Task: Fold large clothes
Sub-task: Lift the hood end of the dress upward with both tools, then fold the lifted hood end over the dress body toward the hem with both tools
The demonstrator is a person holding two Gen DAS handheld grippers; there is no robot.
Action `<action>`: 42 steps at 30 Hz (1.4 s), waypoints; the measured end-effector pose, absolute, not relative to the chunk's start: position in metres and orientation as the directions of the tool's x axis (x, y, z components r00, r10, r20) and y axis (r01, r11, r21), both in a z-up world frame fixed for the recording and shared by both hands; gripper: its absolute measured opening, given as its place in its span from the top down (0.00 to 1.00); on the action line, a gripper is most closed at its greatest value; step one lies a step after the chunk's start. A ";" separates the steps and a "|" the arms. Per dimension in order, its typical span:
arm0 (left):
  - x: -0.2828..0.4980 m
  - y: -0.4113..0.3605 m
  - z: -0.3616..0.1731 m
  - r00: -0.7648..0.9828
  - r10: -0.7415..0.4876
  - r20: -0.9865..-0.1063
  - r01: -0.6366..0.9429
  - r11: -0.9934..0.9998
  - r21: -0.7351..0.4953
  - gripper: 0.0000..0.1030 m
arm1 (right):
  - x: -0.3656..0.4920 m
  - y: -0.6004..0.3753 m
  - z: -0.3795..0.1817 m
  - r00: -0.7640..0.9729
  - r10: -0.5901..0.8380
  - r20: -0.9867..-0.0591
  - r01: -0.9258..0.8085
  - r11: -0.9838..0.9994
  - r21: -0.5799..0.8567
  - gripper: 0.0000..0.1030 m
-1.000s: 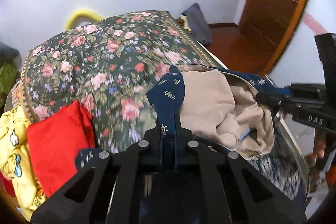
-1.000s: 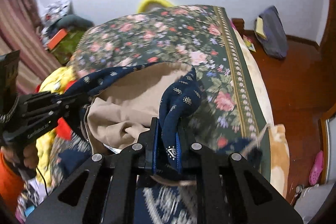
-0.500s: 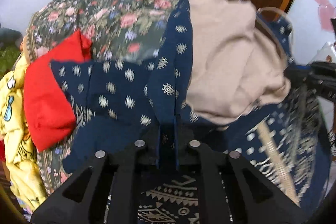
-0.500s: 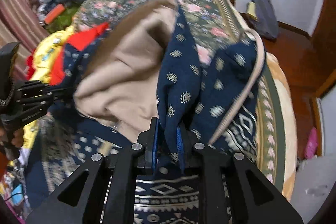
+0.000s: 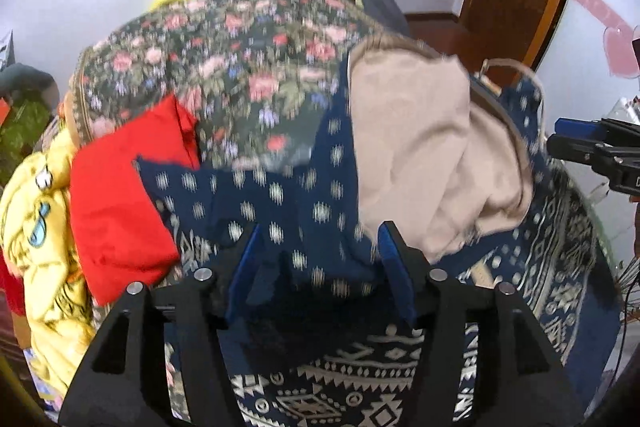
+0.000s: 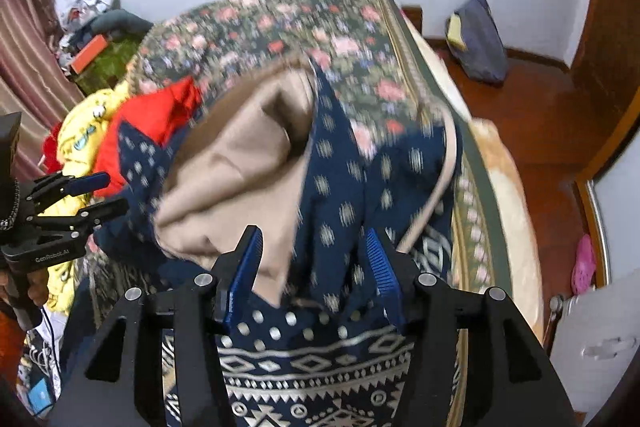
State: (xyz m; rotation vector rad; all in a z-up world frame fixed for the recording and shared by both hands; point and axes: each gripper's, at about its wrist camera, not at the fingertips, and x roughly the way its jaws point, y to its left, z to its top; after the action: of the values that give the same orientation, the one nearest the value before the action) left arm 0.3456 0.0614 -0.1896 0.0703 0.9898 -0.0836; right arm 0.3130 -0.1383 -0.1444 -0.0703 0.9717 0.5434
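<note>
The navy garment (image 5: 304, 195), soft and limp with a thick beige lining (image 5: 416, 147), lies folded over at the bed's (image 6: 472, 163) near edge between both opening grippers (image 5: 316, 251) (image 6: 312, 255), best retaken at hems or corners.

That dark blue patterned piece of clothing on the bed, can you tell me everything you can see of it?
The navy garment is soft cloth with pale dots and geometric bands and a beige lining. It lies rumpled, folded over itself, on the floral bedspread, beside a red cloth. Its folded edge sits between the opening jaws of the left hand-held gripper and right hand-held gripper, neither pinching it.
</note>
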 end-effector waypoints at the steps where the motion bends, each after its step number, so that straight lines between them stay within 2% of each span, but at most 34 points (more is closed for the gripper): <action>1: 0.350 0.060 -0.186 0.554 -0.040 -0.832 0.105 0.994 0.023 0.40 | 0.315 -0.137 -0.141 0.453 0.415 -0.789 -0.475 0.861 0.181 0.47; 9: 0.402 0.050 -0.178 0.575 -0.056 -0.817 0.111 0.994 0.010 0.40 | 0.356 -0.117 -0.141 0.473 0.404 -0.783 -0.484 0.862 0.152 0.46; 14: 0.438 0.046 -0.194 0.557 -0.056 -0.829 0.118 0.993 0.012 0.40 | 0.387 -0.113 -0.160 0.425 0.402 -0.811 -0.467 0.865 0.184 0.46; 23: 0.491 0.051 -0.237 0.490 -0.107 -0.865 0.076 0.994 -0.080 0.40 | 0.423 -0.104 -0.196 0.345 0.432 -0.833 -0.457 0.853 0.253 0.47; 24: 0.494 0.051 -0.241 0.485 -0.117 -0.867 0.075 0.993 -0.092 0.42 | 0.424 -0.104 -0.198 0.345 0.437 -0.831 -0.462 0.849 0.255 0.47; 25: 0.495 0.051 -0.243 0.483 -0.124 -0.867 0.073 0.992 -0.101 0.48 | 0.423 -0.103 -0.199 0.341 0.442 -0.830 -0.471 0.844 0.256 0.52; 26: 0.496 0.050 -0.245 0.479 -0.131 -0.868 0.074 0.991 -0.109 0.53 | 0.424 -0.102 -0.201 0.333 0.446 -0.830 -0.476 0.840 0.260 0.63; 28: 0.495 0.048 -0.249 0.467 -0.151 -0.871 0.079 0.989 -0.129 0.79 | 0.423 -0.102 -0.204 0.305 0.462 -0.833 -0.482 0.829 0.283 0.79; 30: 0.492 0.047 -0.248 0.461 -0.158 -0.873 0.079 0.987 -0.137 0.89 | 0.421 -0.104 -0.203 0.311 0.464 -0.829 -0.482 0.829 0.283 0.85; 32: 0.485 0.048 -0.241 0.481 -0.163 -0.862 0.084 0.987 -0.140 0.90 | 0.416 -0.107 -0.197 0.314 0.476 -0.821 -0.483 0.825 0.294 0.88; 42: 0.417 0.044 -0.155 0.579 -0.243 -0.779 0.188 0.969 -0.162 0.92 | 0.359 -0.119 -0.133 0.361 0.531 -0.767 -0.554 0.783 0.282 0.90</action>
State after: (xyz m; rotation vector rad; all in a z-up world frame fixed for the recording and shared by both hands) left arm 0.4168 0.0438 -0.1552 -0.0644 0.9198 -0.2520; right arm 0.3586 -0.1188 -0.1335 -0.0270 0.9771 0.6994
